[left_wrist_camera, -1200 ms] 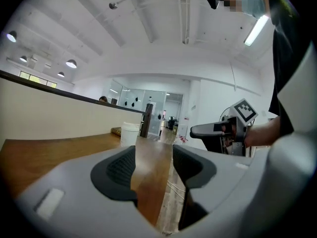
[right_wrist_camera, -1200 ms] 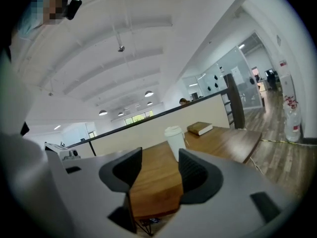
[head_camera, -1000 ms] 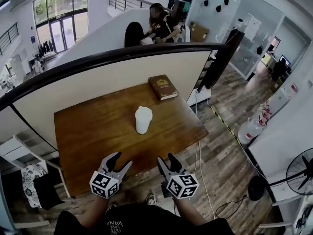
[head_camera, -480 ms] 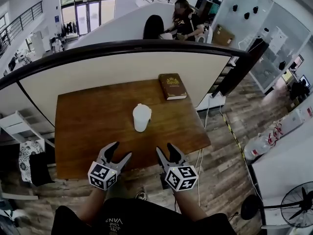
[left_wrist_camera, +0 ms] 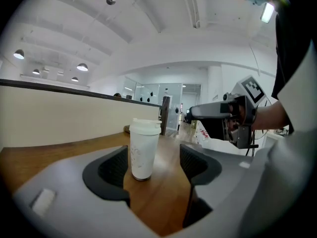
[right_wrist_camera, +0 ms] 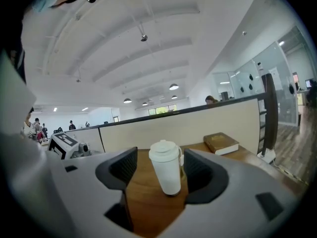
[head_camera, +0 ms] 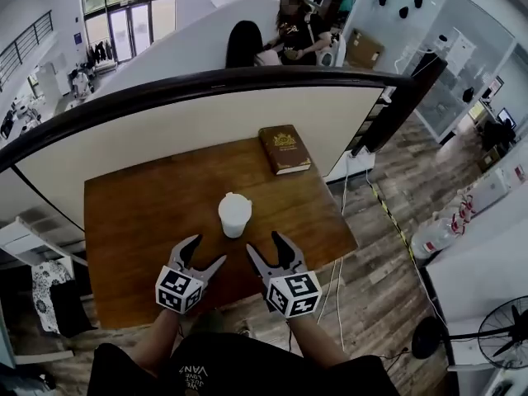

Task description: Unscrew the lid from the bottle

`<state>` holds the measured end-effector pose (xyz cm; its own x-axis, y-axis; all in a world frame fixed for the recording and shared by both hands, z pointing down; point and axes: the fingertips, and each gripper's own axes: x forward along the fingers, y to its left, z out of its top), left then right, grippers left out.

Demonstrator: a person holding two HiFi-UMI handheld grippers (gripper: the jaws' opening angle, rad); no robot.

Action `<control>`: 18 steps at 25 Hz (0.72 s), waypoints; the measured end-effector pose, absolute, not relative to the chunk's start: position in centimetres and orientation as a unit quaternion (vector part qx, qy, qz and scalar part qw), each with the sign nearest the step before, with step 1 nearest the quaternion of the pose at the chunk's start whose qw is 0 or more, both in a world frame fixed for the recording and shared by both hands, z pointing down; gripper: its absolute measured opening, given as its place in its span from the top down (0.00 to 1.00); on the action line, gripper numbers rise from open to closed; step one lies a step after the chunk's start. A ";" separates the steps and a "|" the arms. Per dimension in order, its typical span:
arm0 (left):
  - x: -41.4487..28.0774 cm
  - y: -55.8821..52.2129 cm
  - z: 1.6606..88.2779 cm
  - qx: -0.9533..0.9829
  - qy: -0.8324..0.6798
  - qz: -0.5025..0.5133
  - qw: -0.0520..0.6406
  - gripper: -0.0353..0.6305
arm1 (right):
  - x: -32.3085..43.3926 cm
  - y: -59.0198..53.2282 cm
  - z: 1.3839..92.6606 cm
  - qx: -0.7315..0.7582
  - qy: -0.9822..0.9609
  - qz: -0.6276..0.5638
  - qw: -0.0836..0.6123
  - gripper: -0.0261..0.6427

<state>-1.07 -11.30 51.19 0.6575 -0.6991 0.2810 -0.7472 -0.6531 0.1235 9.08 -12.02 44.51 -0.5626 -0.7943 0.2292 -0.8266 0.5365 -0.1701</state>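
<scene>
1. While the bottle stands upright on the table, lid on, nothing touches it.
2. Left gripper, right gripper: jaws wide, just opened further, empty.
3. I judge it light, slippery, tippy: clamp body, twist lid.

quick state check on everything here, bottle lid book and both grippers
bottle: upright on the table, untouched
lid: seated on the bottle
book: closed, lying flat
left gripper: open, empty, jaws just been opening
right gripper: open, empty, jaws just been opening
</scene>
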 end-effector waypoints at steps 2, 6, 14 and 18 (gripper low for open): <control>-0.9 -12.9 51.9 0.907 -0.389 0.114 0.114 0.47 | 7.9 -13.2 45.0 0.461 -0.875 0.132 0.071 0.56; -0.3 -15.4 53.3 0.916 -0.367 0.121 0.112 0.46 | 6.1 -15.3 46.1 0.458 -0.874 0.139 0.087 0.54; 1.7 -19.2 55.1 0.937 -0.313 0.117 0.101 0.41 | 4.7 -19.2 47.2 0.452 -0.875 0.133 0.106 0.53; 2.6 -20.2 56.1 0.949 -0.279 0.109 0.102 0.39 | 4.2 -20.1 47.7 0.445 -0.879 0.130 0.112 0.53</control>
